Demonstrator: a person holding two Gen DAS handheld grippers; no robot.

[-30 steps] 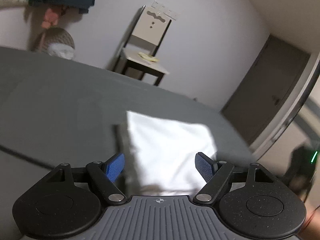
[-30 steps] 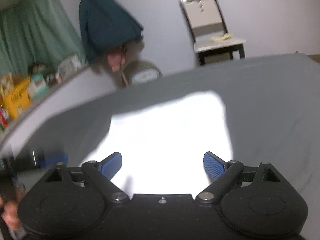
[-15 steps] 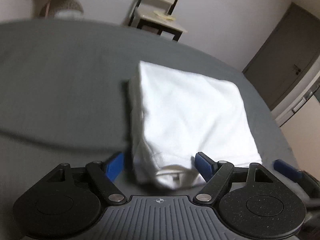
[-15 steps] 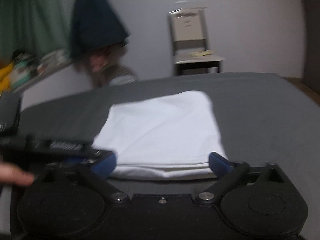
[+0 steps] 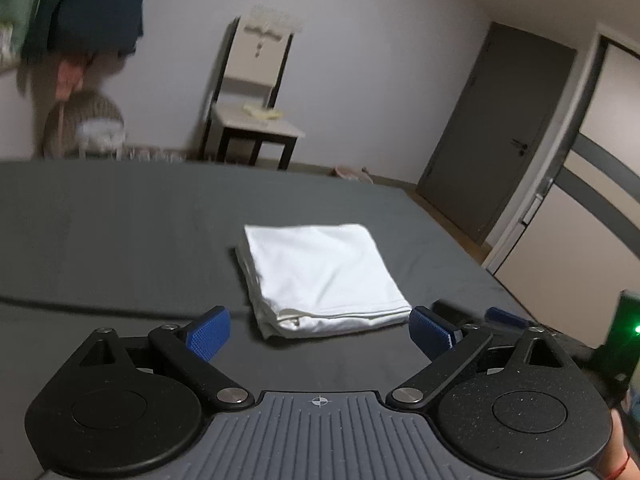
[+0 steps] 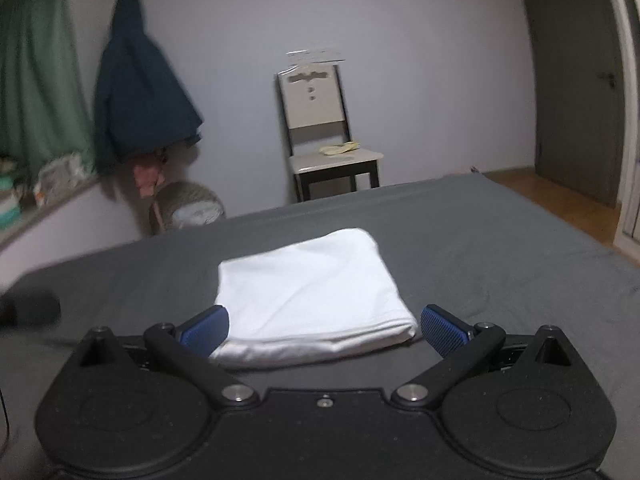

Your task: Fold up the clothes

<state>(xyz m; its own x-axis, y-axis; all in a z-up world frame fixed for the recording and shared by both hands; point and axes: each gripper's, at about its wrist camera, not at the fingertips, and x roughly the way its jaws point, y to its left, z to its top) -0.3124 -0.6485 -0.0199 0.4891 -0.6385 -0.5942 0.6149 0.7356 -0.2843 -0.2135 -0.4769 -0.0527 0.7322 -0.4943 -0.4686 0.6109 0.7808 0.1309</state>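
The white garment [image 5: 324, 276] lies folded on the bed [image 5: 120, 232] at 12 o'clock of both tongs [image 5: 320, 330] [image 6: 322, 330], spread apart and empty; a careless nudge could undo its loose layers

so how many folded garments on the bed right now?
1. A white folded garment lies on the grey bed, just ahead of both open grippers. Others may lie out of view.

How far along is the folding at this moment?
Done: the white garment lies as a compact folded rectangle on the grey bed sheet, its layered edges stacked on the near side. In hand: nothing; the left gripper and right gripper are both open and clear of it. Left: no other unfolded clothes show on the bed, so this item looks finished.
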